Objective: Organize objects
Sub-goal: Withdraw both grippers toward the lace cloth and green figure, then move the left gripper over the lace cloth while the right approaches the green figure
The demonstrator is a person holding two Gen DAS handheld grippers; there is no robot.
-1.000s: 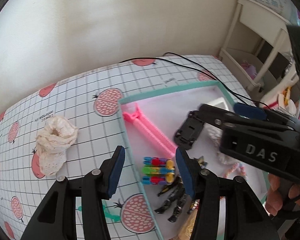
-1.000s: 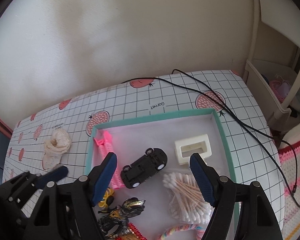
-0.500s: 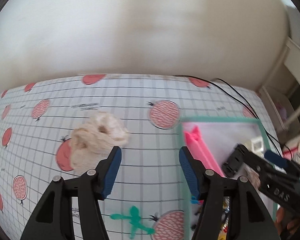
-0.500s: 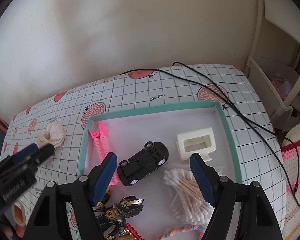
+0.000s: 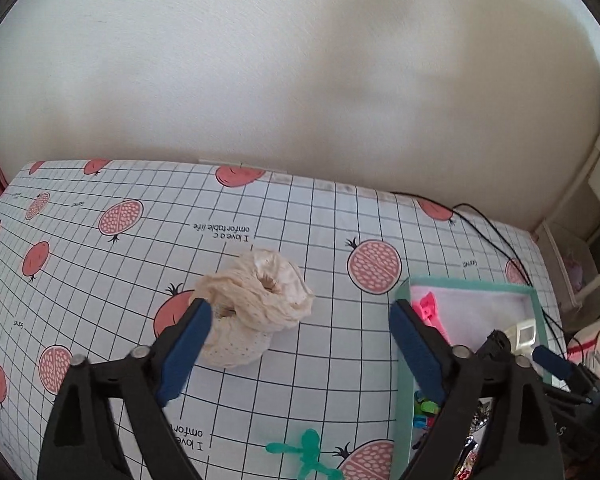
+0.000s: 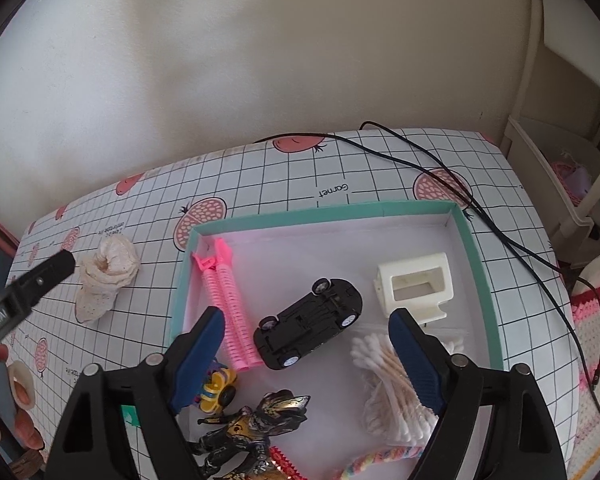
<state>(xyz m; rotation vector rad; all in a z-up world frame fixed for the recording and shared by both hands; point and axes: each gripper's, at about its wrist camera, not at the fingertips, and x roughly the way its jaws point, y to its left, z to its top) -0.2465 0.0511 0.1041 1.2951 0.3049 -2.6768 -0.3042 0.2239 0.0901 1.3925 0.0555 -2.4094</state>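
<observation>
L gripper (image 5: 298, 344) wide open, nothing in it, hanging over the cloth (image 5: 100, 196) w/ the sock (image 5: 256, 306) just ahead of the left pad. R gripper (image 6: 306, 350) also wide open, empty, parked over the tray (image 6: 324, 214) above the car (image 6: 310, 328).

Sock sits on the cloth left of the tray, well apart from its wall. Looks like the last big loose item, so I read the next step as grab sock → drop in tray. Small green figure (image 5: 306, 446) also lies loose near the tray's near corner.

Risks as I see them:
- Sock is off-centre, toward the left pad. Close as-is and I prob pinch one edge only; soft bundle unrolls or slips out on lift.
- Come down too low and the pads could snag the cloth, wrinkle it, drag the tray.
- Carrying right: tray wall is raised; low transfer = sock catches the rim, hangs half out.
- R gripper occupies the tray airspace. If it doesn't back off, the two tools could clash over the drop spot.
- Tray's near half is crowded: curlers (image 6: 230, 312), swabs (image 6: 388, 376), robot toy (image 6: 252, 428). Far half is bare, so I'd aim there.
- Cable (image 6: 452, 184) runs past the far tray corner; unlikely issue unless the tray shifts.
</observation>
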